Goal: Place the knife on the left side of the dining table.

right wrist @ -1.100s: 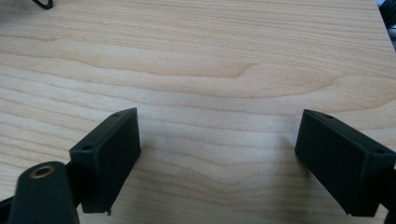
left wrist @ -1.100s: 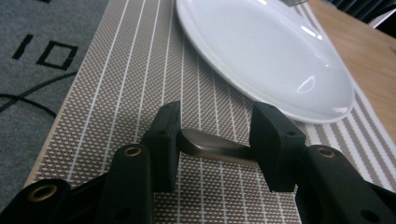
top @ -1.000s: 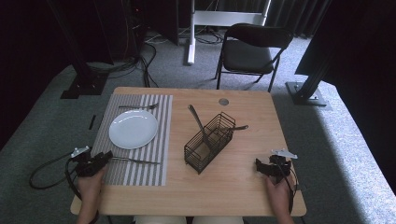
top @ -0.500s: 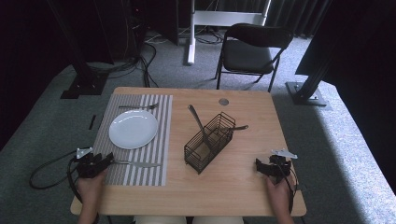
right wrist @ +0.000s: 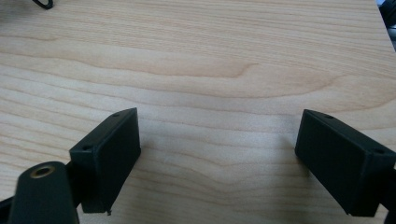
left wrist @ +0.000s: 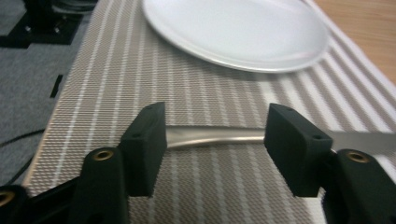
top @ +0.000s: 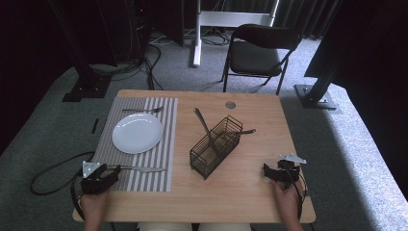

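Left gripper point(left wrist: 212, 149), jaws just opened and spread clear of the knife point(top: 144, 169) lying on the striped placemat point(top: 159, 144) below the plate point(top: 137, 133)—a careless retreat could snag and skew its handle; right gripper point(right wrist: 224, 158) rests spread on the tabletop point(top: 250, 192).

On the desk point(top: 250, 192), a plate point(top: 137, 133) lies on the mat point(top: 163, 108) with a knife point(top: 144, 169) before it, and a basket point(top: 214, 147) stands to the right.

A recording studio or lab is suggested: a wooden table point(top: 250, 192) is set on grey carpet point(top: 356, 159), ringed by black curtains point(top: 29, 57), black rig stands point(top: 84, 79), floor cables point(top: 144, 62) and a folding chair point(top: 257, 55)
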`<state>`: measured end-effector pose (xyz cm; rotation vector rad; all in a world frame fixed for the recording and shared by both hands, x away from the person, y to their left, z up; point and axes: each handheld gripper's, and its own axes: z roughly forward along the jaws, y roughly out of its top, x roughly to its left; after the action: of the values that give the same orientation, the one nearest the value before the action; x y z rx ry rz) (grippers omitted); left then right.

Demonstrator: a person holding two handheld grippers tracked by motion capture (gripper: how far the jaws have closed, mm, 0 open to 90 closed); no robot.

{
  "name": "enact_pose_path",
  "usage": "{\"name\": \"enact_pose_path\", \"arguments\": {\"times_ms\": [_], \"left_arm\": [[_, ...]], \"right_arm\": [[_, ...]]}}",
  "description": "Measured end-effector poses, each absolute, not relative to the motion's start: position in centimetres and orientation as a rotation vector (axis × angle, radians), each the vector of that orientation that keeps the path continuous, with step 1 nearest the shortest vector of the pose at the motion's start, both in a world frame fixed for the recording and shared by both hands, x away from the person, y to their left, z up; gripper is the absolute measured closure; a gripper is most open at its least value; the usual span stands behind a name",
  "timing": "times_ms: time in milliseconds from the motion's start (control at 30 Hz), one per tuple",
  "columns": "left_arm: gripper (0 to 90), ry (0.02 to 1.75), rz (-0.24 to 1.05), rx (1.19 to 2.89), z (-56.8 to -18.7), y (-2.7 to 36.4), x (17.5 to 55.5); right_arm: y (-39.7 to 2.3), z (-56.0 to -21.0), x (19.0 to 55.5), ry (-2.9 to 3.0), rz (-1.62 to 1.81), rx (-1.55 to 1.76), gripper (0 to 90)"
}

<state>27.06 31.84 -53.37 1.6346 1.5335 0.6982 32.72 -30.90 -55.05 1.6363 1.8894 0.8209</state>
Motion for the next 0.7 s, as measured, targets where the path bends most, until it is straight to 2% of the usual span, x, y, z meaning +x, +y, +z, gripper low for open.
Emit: {"name": "enact_pose_path", "arguments": {"times_ms": [100, 167, 233, 300, 400, 467, 533, 567, 700], "left_arm": [[35.8, 1.497, 0.686, 1.638, -53.2, 31.3, 26.3], [28.6, 1.493, 0.669, 1.647, -53.2, 31.2, 26.0], [25.9, 1.482, 0.653, 1.639, -53.4, 31.3, 25.7], [18.2, 1.489, 0.656, 1.659, -53.5, 31.3, 25.6], [17.6, 1.485, 0.67, 1.684, -53.8, 31.2, 25.1], [7.5, 1.497, 0.691, 1.697, -53.9, 31.1, 25.0], [6.4, 1.508, 0.734, 1.703, -53.9, 31.0, 24.8], [0.0, 1.522, 0.741, 1.709, -53.8, 30.9, 24.8], [0.0, 1.54, 0.773, 1.709, -53.9, 30.8, 24.9]], "right_arm": [[-30.9, -55.0, 32.7, 1.889, 0.821, 1.636, 13.2], [-30.9, -55.0, 32.7, 1.889, 0.821, 1.636, 13.2], [-30.9, -55.0, 32.7, 1.889, 0.821, 1.637, 13.2], [-30.9, -55.0, 32.7, 1.889, 0.821, 1.636, 13.2], [-30.9, -55.0, 32.7, 1.889, 0.821, 1.636, 13.2], [-30.9, -55.0, 32.7, 1.889, 0.821, 1.637, 13.2], [-30.9, -55.0, 32.7, 1.889, 0.821, 1.636, 13.2], [-30.9, -55.0, 32.7, 1.89, 0.821, 1.636, 13.2], [-30.9, -55.0, 32.7, 1.889, 0.821, 1.637, 13.2]]}}
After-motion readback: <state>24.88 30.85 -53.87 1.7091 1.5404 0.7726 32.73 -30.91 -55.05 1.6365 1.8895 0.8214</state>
